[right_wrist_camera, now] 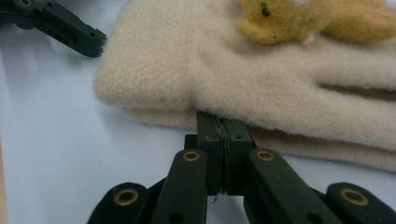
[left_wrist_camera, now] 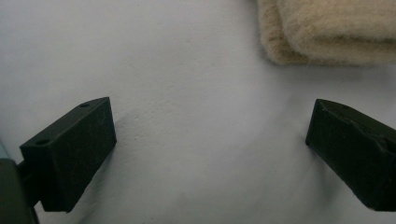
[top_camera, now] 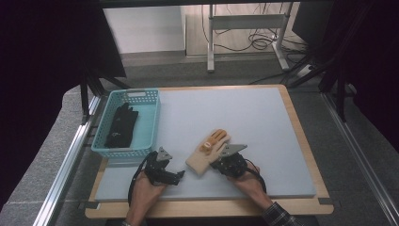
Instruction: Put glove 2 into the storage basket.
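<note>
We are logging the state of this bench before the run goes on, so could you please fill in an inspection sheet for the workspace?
Surface: pale mat on a wooden board, flat and bare at the far side.
Job's things: cream glove with orange trim lying on the mat; black gloves in the teal basket.
Clutter: nothing seen.
Grippers: left gripper open, short of the glove cuff; right gripper shut at the cream glove's edge.
Cables: black cables trail from both grippers; more on the floor.
Surroundings: metal frame rails, a desk leg beyond.
</note>
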The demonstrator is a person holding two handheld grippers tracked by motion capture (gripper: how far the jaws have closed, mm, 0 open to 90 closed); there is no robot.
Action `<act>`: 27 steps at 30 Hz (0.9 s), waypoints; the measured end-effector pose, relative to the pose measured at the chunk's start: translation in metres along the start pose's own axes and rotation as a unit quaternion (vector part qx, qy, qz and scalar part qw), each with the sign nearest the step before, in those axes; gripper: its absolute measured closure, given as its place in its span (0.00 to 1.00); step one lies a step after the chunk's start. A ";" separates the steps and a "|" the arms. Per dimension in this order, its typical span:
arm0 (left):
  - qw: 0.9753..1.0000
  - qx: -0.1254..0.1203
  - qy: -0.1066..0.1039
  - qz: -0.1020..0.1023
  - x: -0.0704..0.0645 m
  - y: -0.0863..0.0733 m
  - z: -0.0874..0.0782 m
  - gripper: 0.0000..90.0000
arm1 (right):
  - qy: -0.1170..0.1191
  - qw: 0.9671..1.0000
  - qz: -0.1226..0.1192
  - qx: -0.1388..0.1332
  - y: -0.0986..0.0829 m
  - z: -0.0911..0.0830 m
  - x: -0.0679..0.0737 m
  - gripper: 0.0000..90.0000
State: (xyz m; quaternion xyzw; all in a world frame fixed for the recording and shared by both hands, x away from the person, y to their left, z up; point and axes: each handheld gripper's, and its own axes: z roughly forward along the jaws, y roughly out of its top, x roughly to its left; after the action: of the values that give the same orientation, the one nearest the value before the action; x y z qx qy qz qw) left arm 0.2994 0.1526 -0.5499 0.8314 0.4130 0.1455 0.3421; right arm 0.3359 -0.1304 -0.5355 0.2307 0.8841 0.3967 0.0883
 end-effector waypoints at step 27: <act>1.000 -0.004 0.000 -0.003 0.000 -0.001 0.000 0.02 | -0.074 0.996 0.032 -0.031 -0.016 -0.064 -0.027 0.60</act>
State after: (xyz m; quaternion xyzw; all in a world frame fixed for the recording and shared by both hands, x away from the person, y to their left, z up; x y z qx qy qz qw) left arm 0.2990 0.1527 -0.5506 0.8289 0.4148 0.1458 0.3459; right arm 0.3323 -0.1945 -0.5050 0.2844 0.8547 0.4083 0.1478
